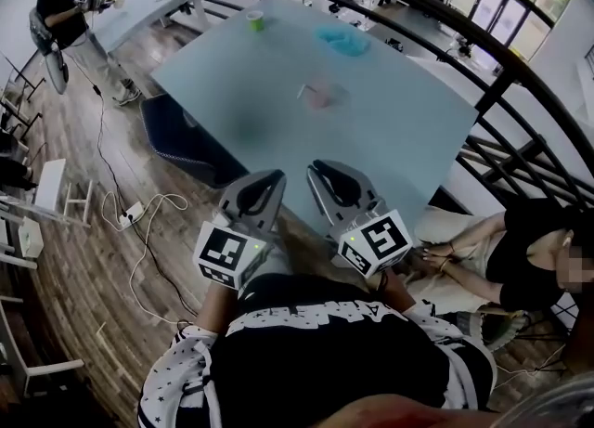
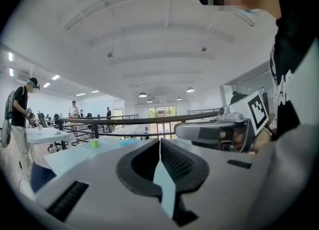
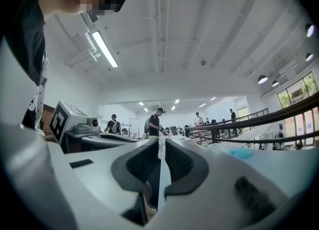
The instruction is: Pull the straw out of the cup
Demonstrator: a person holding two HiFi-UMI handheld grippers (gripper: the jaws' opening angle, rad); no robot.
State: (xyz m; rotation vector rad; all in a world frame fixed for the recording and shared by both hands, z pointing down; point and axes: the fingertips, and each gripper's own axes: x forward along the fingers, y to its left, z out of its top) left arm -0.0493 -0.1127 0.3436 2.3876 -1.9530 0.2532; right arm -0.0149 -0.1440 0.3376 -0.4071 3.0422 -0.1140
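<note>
**Reaching for a distant cup with both claws clenched**

Both claws hang at the near edge of the worktop [image 1: 408,129], close to the person's body and side by side. The left claw [image 1: 276,176] is clenched, its two jaws meeting at the tips with nothing between them. The right claw [image 1: 316,169] is clenched too, its jaws pressed to a thin seam and equally empty.

The cup [image 1: 322,96] stands out on the worktop at 12 o'clock from the claws, well apart from both. It is small and blurred, and the straw cannot be told from it with any certainty. A green cup [image 1: 254,19] sits far off at 11 o'clock near the far edge, and a blue heap [image 1: 343,41] lies beyond the task's cup at about 1 o'clock.

Several things could go wrong from here:

- **Closed jaws on arrival:** a claw that arrives clenched would probably knock the cup instead of taking it, so both need to release on the way out.
- **Long reach:** a hurried stretch across the worktop could clip the rim and tip the cup.
- **Cup coming up with the straw:** the cup looks light, so a pull on the straw with nothing bracing the cup would likely lift or drag it.
- **Slanted pull:** this could lever the cup over.
- **Thin straw:** a loose pinch may slide off it, and a hard one may flatten it.
- **Seated person:** someone [image 1: 520,250] sits at 4 o'clock, just beside the right claw, and a wide elbow swing could catch them.
</note>
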